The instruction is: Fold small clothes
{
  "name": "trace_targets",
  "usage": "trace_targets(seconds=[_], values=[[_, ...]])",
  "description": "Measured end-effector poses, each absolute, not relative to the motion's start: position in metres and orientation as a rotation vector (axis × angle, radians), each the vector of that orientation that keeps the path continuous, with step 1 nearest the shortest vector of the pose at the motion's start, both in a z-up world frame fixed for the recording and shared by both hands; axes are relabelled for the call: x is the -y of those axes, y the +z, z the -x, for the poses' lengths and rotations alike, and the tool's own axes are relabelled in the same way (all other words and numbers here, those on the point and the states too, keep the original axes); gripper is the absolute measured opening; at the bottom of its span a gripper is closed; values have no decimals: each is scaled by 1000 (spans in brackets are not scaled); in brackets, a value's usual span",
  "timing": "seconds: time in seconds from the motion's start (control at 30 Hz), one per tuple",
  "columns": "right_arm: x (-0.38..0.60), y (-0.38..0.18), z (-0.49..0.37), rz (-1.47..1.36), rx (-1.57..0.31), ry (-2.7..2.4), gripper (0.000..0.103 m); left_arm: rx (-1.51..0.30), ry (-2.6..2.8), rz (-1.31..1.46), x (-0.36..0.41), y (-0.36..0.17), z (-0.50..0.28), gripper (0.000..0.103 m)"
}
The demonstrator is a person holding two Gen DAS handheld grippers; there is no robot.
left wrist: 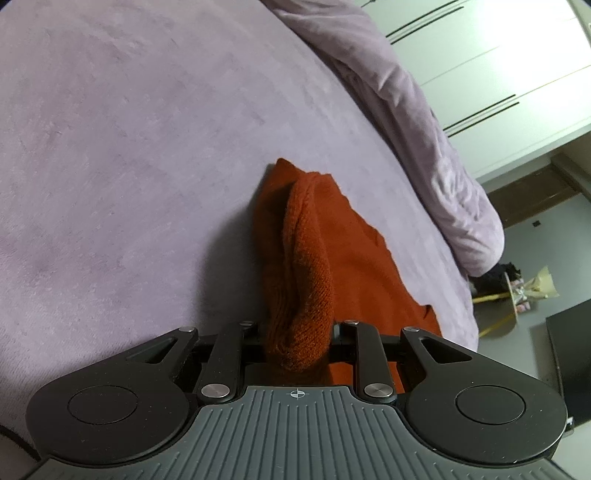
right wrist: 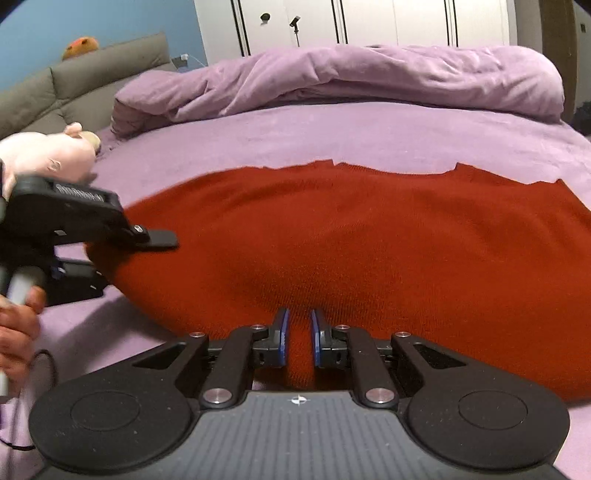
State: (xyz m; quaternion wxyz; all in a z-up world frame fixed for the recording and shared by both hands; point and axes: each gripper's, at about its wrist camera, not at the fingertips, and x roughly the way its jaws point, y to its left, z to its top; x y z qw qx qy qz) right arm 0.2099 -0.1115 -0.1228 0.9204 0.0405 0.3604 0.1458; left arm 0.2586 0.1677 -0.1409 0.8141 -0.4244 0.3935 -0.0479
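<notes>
A rust-red knitted garment (right wrist: pixel 369 236) lies spread across the lilac bed cover (right wrist: pixel 369 136). In the right wrist view my right gripper (right wrist: pixel 299 332) is shut on a pinched fold of the garment's near edge, its blue pads pressing the cloth from both sides. My left gripper (right wrist: pixel 159 240) grips the garment's left edge, with a person's hand (right wrist: pixel 18 332) on its handle. In the left wrist view a thick roll of the red garment (left wrist: pixel 306 266) runs up between the left gripper's (left wrist: pixel 299 332) fingers and hides their tips. From there the cloth trails away over the bed.
A bunched lilac duvet (right wrist: pixel 351 77) lies along the bed's far side. A pink plush toy (right wrist: pixel 48 151) sits at the left, near a grey padded headboard (right wrist: pixel 92 77). White wardrobe doors (right wrist: pixel 369 22) stand behind. Beyond the bed's edge is floor with clutter (left wrist: pixel 517 288).
</notes>
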Motion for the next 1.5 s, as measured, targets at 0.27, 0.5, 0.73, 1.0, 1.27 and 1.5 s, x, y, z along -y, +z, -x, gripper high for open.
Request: trace_targets(seconds=[0.27, 0.5, 0.73, 1.0, 1.27, 1.5], values=[[184, -110, -162, -225, -654, 160, 12, -791, -126, 761, -151, -111, -255, 24], [229, -117, -148, -321, -670, 73, 12, -706, -239, 544, -95, -57, -251, 23], [245, -109, -144, -363, -613, 11, 12, -719, -415, 297, 16, -52, -250, 23], [262, -104, -148, -348, -617, -2, 12, -771, -510, 173, 49, -85, -229, 50], [249, -80, -179, -392, -577, 124, 13, -777, -522, 243, -1, -66, -194, 56], [212, -124, -224, -190, -845, 200, 3, -847, -322, 272, -30, -80, -218, 54]])
